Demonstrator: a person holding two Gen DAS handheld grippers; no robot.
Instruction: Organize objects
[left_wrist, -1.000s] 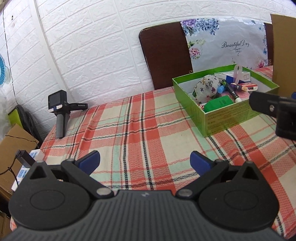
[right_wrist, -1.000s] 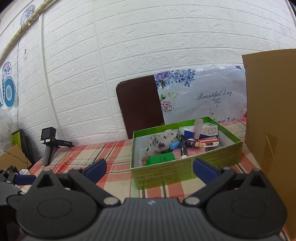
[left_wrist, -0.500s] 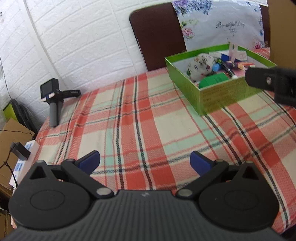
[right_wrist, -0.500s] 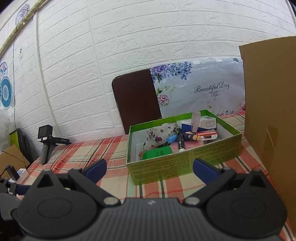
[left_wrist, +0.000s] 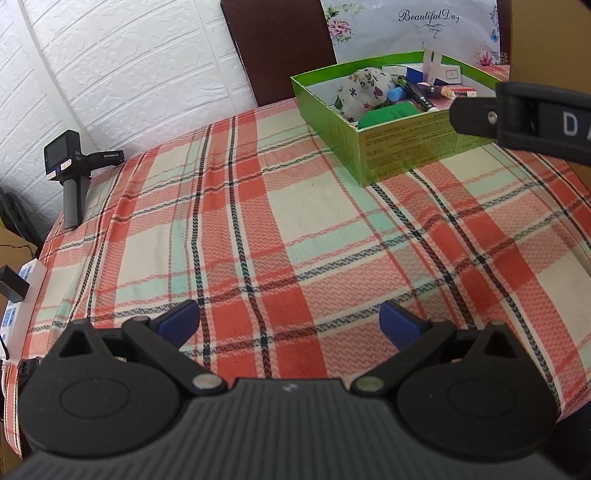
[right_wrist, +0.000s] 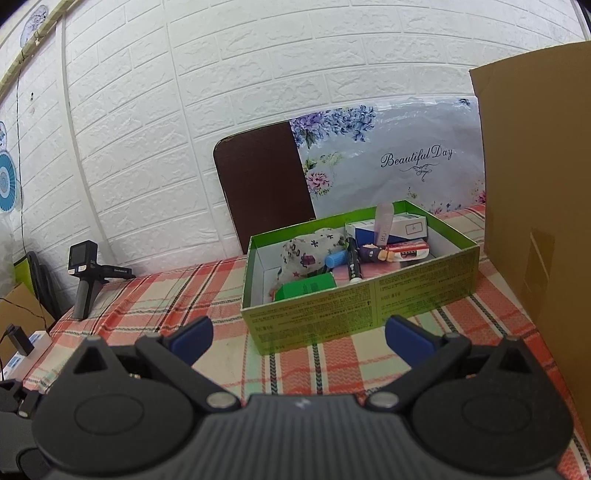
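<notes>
A green cardboard box (right_wrist: 369, 306) (left_wrist: 402, 147) stands on the plaid tablecloth (left_wrist: 295, 229). Inside lie a floral cloth pouch (right_wrist: 306, 251) (left_wrist: 362, 90), a small green box (right_wrist: 306, 286), a dark pen (right_wrist: 352, 260), a blue tube, a white and blue carton (right_wrist: 402, 227) and a red and white pack (right_wrist: 408, 251). My right gripper (right_wrist: 299, 338) stands open just in front of the box, nothing between its fingers. My left gripper (left_wrist: 290, 319) is open over bare cloth, well short of the box. Part of the right gripper's body (left_wrist: 524, 118) crosses the left wrist view.
A small camera on a grey handle (left_wrist: 72, 173) (right_wrist: 86, 273) stands at the table's far left corner. A brown cardboard panel (right_wrist: 535, 221) rises at the right. Behind the box lean a dark brown board (right_wrist: 266, 184) and a floral sheet against the white brick wall.
Both grippers stay open. The left view has tilted down and risen, showing more tablecloth. The right gripper has edged closer to the green box.
</notes>
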